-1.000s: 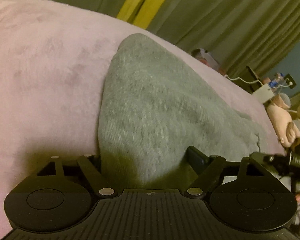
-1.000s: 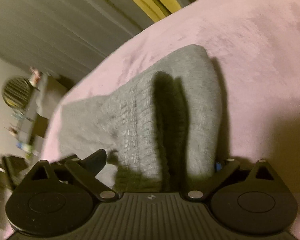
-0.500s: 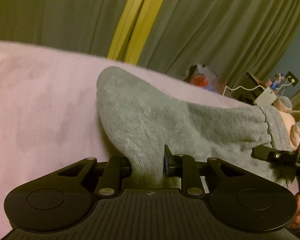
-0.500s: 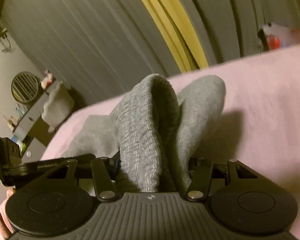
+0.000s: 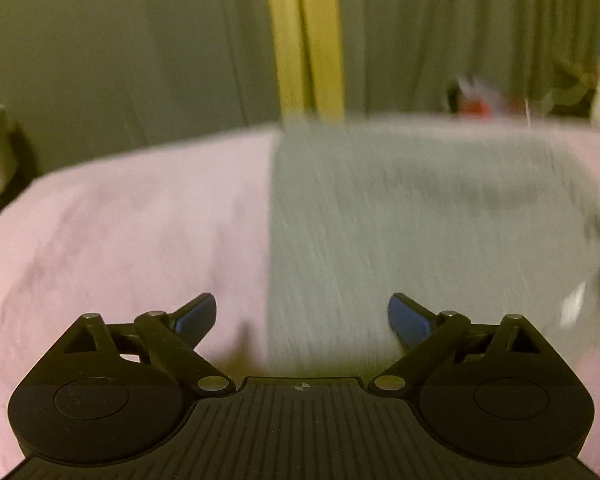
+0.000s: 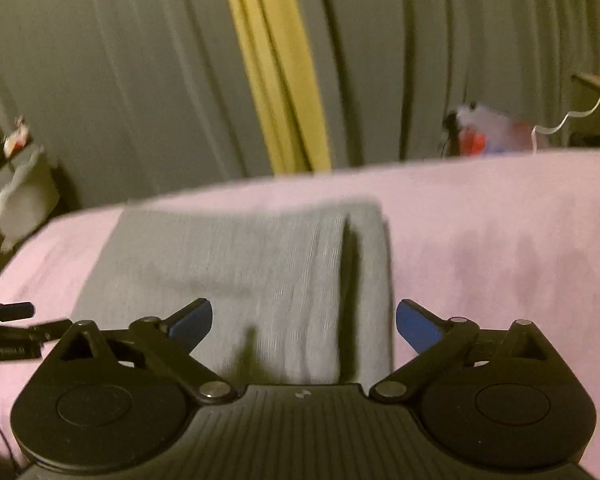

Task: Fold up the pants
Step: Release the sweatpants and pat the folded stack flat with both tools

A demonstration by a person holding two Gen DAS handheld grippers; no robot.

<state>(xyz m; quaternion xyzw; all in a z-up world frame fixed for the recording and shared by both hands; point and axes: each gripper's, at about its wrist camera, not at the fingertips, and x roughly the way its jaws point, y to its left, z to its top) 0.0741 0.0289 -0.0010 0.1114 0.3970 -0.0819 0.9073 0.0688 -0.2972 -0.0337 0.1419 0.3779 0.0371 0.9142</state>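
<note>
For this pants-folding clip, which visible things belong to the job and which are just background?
Job: grey pants, folded on the pink bedspread; left gripper and right gripper, both open, holding nothing.

Background: green curtains, yellow strip, white cable.

Dim, warm indoor light — both views motion-blurred (left wrist worse), fisheye-bent and vignetted at the corners.

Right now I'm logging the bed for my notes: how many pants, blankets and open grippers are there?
Grey pants: 1
Pink blanket: 1
Open grippers: 2, left gripper, right gripper
Total: 4
</note>
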